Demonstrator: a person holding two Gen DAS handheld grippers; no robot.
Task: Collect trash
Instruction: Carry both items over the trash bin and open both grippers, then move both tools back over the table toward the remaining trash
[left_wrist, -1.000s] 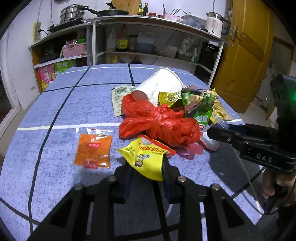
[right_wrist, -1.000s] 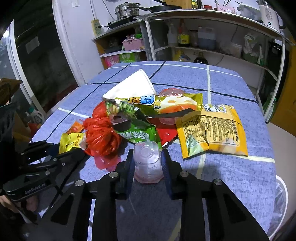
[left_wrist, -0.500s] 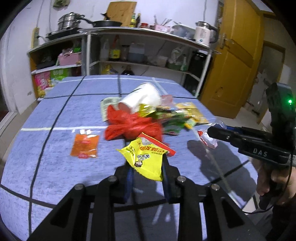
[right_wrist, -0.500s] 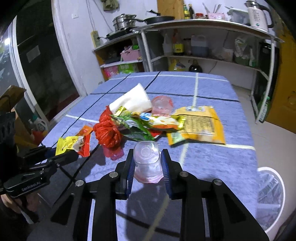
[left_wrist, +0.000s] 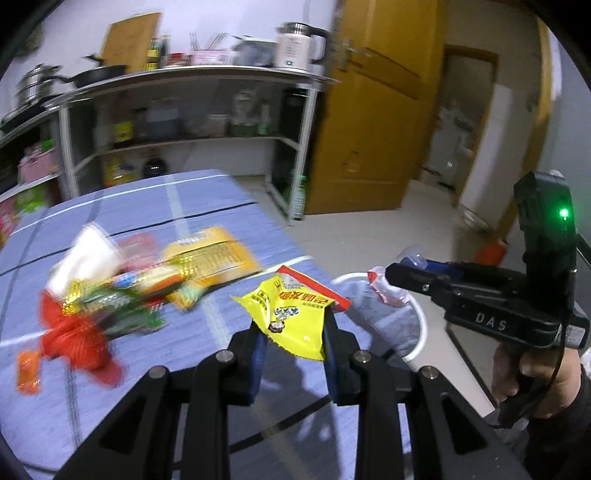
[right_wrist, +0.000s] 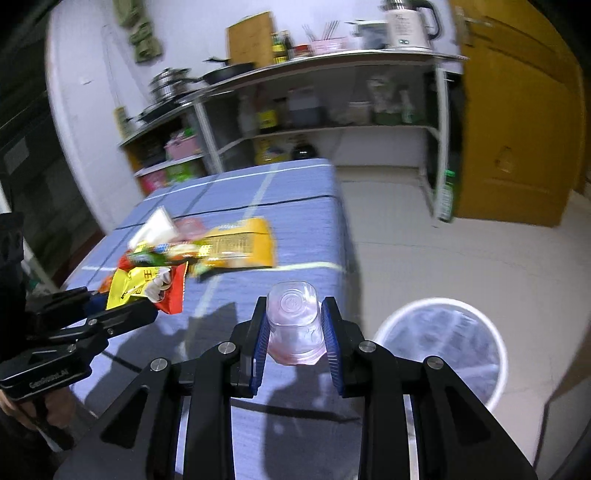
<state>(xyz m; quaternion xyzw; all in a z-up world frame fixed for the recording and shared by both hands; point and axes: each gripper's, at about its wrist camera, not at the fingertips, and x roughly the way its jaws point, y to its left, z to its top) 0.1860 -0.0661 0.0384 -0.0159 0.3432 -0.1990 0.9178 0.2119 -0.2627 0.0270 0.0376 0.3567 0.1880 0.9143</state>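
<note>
My left gripper (left_wrist: 293, 325) is shut on a yellow snack wrapper (left_wrist: 291, 310) with a red edge, held above the blue table's right edge. My right gripper (right_wrist: 295, 328) is shut on a clear plastic cup (right_wrist: 293, 321) with a pinkish tint, held upside down over the table's near corner. A white trash bin (right_wrist: 441, 345) lined with a clear bag stands on the floor to the right of the table; in the left wrist view its rim (left_wrist: 417, 314) shows behind the wrapper. The right gripper (left_wrist: 384, 284) shows there too, with the cup, above the bin. A blurred trash pile (left_wrist: 122, 288) lies on the table.
The pile holds a red plastic bag (left_wrist: 74, 336), a white paper cup (left_wrist: 86, 254), a yellow packet (right_wrist: 240, 245) and green wrappers. An orange sachet (left_wrist: 27, 374) lies at the left. Kitchen shelves (right_wrist: 314, 122) stand behind the table, a yellow door (right_wrist: 517, 122) at the right.
Both grippers have swung right and risen with their loads, from over the trash pile to the table's right edge. The bin on the floor has come into view.
</note>
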